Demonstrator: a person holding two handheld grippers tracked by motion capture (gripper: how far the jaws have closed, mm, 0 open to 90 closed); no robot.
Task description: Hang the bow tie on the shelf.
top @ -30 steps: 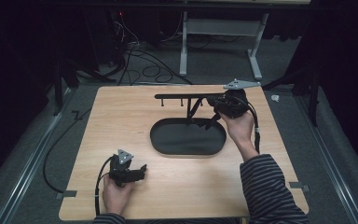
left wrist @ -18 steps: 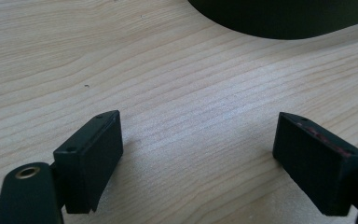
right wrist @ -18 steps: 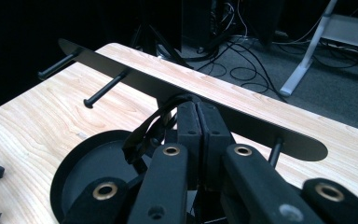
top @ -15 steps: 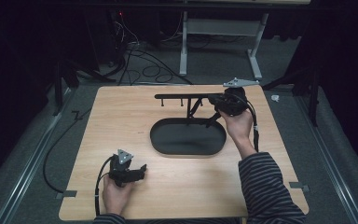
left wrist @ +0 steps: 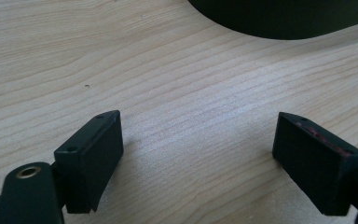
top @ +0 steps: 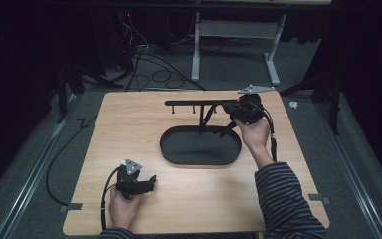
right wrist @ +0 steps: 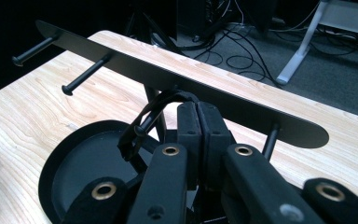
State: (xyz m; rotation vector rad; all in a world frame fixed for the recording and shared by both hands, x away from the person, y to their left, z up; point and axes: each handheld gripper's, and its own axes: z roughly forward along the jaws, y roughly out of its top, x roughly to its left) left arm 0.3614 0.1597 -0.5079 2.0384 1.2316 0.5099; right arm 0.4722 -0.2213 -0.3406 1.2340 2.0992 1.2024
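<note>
**Two grippers at a black peg stand: one idle, one clamped on a band**

Near left: left hand [top: 122,209] on the wooden table [top: 129,124], holding the left gripper [top: 151,181] low over the boards, pointed right. Seen in the left gripper view [left wrist: 198,144] with jaws spread wide, bare wood grain between the pads, nothing gripped or touched.

Centre: oval base [top: 199,147] of the stand, dark and shallow, lying flat on the table, its near rim visible at the top of the left gripper view [left wrist: 284,18]. Rising from its far edge, a thin post carrying the peg bar [top: 189,102], long and level, running left to right along the far part of the table, short pegs hanging beneath.

Far right: right hand [top: 253,134] raised above the right end of the base, right gripper [top: 225,107] aimed left at the right part of the bar. In the right gripper view [right wrist: 198,112], pads pressed fully together just under the bar [right wrist: 191,88], pinching a thin black band [right wrist: 151,102] at the tips. Band looped over one peg, arching from jaws to peg, above the base [right wrist: 88,158].
</note>
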